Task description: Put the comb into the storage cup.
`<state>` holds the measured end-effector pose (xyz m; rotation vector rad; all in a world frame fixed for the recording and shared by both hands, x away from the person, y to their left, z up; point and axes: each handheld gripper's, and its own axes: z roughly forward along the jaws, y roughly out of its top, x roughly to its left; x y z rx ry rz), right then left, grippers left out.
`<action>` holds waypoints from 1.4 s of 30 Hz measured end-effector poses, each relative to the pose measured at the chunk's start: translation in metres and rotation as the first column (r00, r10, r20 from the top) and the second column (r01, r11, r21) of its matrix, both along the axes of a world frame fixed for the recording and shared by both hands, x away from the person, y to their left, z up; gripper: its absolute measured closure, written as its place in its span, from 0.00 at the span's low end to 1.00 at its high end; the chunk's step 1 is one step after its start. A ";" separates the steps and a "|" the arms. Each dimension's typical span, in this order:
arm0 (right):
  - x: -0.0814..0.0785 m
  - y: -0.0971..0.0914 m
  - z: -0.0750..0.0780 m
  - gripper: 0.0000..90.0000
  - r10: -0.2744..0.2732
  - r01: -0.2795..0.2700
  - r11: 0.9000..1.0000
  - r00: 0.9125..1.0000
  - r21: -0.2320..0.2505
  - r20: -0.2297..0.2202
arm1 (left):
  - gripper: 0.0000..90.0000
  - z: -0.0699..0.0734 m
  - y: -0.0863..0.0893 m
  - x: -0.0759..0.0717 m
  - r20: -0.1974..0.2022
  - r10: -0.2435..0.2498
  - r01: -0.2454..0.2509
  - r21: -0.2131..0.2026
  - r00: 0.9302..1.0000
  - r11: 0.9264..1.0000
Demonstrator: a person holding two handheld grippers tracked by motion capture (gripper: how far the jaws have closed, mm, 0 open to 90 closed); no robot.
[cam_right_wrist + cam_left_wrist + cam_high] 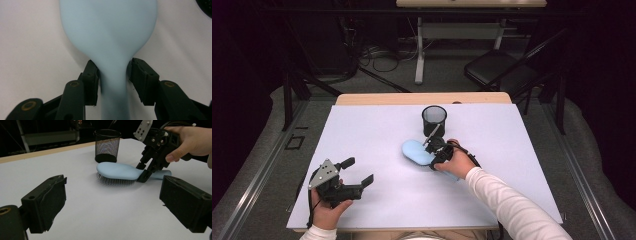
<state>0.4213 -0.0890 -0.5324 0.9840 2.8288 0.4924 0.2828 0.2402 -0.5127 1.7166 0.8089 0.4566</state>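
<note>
**Right fingers at the neck of the blue hairbrush**

We see a light blue hairbrush [417, 151] lying bristles down on the white bench [377, 130], its oval head away from the right hand and its handle running back under that hand. Our right gripper [435, 148] comes down on the brush at the narrow neck where head meets handle. In the right gripper view the neck sits between the two fingers [91, 75]: the left finger lies against the blue plastic, while the right one stands just beside it with what looks like a thin gap, so we cannot tell whether the brush is firmly clamped. The left gripper view shows the same hold from the side, the right gripper [142, 171] tilted down over the brush [117, 171], with the bristles resting on the bench.

Beyond the fingertips of the right gripper, just past the head of the brush, stands a black mesh pen cup [434, 120], upright and apart from the brush.

Our left gripper [360, 171] rests near the front left of the bench, well apart from the brush. Its fingers [47, 200] stand wide apart with nothing between them, pointing toward the brush and the cup.
</note>
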 end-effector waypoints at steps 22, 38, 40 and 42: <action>0.000 0.002 0.000 0.73 0.015 -0.015 1.000 1.000 0.013 0.006 | 0.08 0.000 0.000 0.000 -0.001 0.006 -0.006 0.001 1.000 1.000; -0.002 0.003 0.000 0.76 0.034 -0.034 0.999 0.999 0.006 0.016 | 0.08 0.000 0.000 0.000 0.000 0.008 -0.008 0.001 1.000 1.000; -0.002 0.003 0.000 0.76 0.034 -0.034 0.999 0.999 0.010 0.027 | 0.08 0.000 0.000 0.000 -0.001 0.007 -0.007 0.002 1.000 1.000; -0.002 0.003 0.000 0.77 0.031 -0.031 1.000 0.999 0.005 0.025 | 0.08 0.000 0.000 0.000 -0.002 0.008 -0.008 0.001 1.000 1.000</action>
